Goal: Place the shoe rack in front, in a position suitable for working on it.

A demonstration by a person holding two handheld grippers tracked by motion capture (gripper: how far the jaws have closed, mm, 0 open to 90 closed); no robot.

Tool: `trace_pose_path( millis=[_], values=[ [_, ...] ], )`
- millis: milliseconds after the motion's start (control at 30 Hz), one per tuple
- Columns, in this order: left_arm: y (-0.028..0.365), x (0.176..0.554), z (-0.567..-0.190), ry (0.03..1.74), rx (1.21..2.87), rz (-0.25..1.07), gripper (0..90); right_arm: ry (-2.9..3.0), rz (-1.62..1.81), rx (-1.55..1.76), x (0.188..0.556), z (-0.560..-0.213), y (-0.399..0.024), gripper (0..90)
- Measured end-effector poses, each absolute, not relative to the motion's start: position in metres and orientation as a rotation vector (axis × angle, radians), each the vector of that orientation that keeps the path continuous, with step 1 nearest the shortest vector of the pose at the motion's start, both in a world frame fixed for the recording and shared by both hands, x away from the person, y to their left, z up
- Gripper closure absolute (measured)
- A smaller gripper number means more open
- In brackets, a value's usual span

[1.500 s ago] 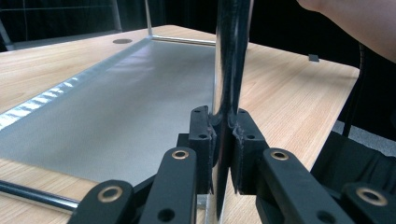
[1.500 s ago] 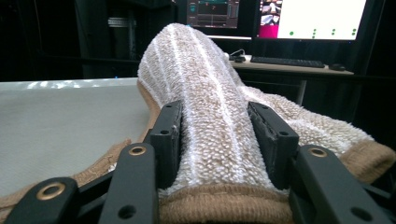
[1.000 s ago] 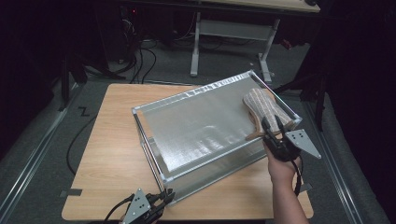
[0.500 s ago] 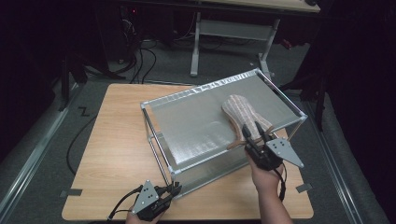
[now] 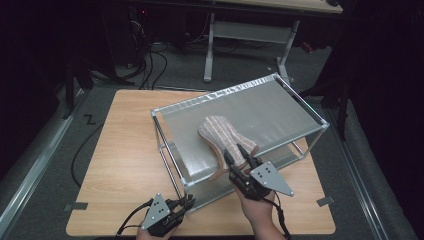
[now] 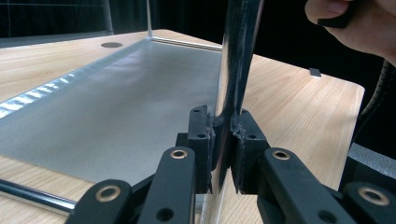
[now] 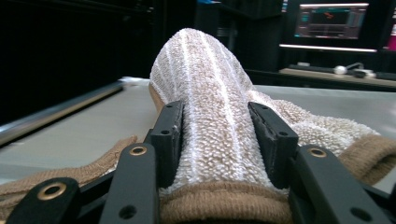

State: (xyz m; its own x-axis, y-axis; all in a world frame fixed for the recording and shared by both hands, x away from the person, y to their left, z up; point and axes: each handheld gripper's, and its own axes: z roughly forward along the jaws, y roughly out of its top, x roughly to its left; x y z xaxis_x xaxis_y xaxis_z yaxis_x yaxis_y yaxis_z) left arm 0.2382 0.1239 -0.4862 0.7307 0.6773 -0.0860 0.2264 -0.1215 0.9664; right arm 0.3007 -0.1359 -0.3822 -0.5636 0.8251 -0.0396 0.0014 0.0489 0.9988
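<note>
High view
- Table [image 5: 125,150]: a wooden top carrying a metal rack [image 5: 280,107] with two mesh shelves, set askew toward the table's right half.
- Towel [image 5: 220,135]: a beige striped, folded towel lying on the rack's top shelf, near that shelf's front edge and about midway along it; one brown-edged end hangs over the front edge.
- Right gripper [image 5: 235,152]: reaches in from the table's near edge; its two black jaws lie over the near end of the towel. The right hand [image 5: 257,212] holds it from below.
- Left gripper [image 5: 187,201]: at the near edge of the table, its tip against the rack's near-left corner post [image 5: 172,167].

Left gripper view
- Left gripper [image 6: 223,144]: jaws pressed together on the shiny corner post [image 6: 236,56], which rises upright between the pads.
- Lower shelf [image 6: 116,107]: grey mesh, stretching away to the left of the post.
- Right hand [image 6: 355,23]: visible at the upper right, well apart from the post.

Right gripper view
- Right gripper [image 7: 217,133]: jaws partly spread, pinching the towel [image 7: 205,98] from both sides; the pads press into the pile.
- Towel: bulges upward between the jaws, with its brown hem [image 7: 224,203] across the bottom between the gripper arms.
- Top shelf [image 7: 70,135]: grey surface beneath the towel; whether the towel's far end rests on it or is lifted slightly cannot be told for certain from this angle.
</note>
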Motion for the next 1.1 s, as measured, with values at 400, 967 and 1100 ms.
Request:
trace_pose_path(
  millis=[400,967,1100],
  values=[
    [0.122,0.239,-0.487,0.724,1.686,0.449,79.6,1.768,1.678,0.705,0.268,-0.382,-0.092,57.7],
    [0.122,0.238,-0.487,0.729,1.686,0.452,79.6,1.781,1.673,0.688,0.262,-0.382,-0.089,57.6],
    [0.122,0.237,-0.487,0.73,1.686,0.455,79.5,1.774,1.667,0.69,0.264,-0.383,-0.092,57.5]
  ],
)
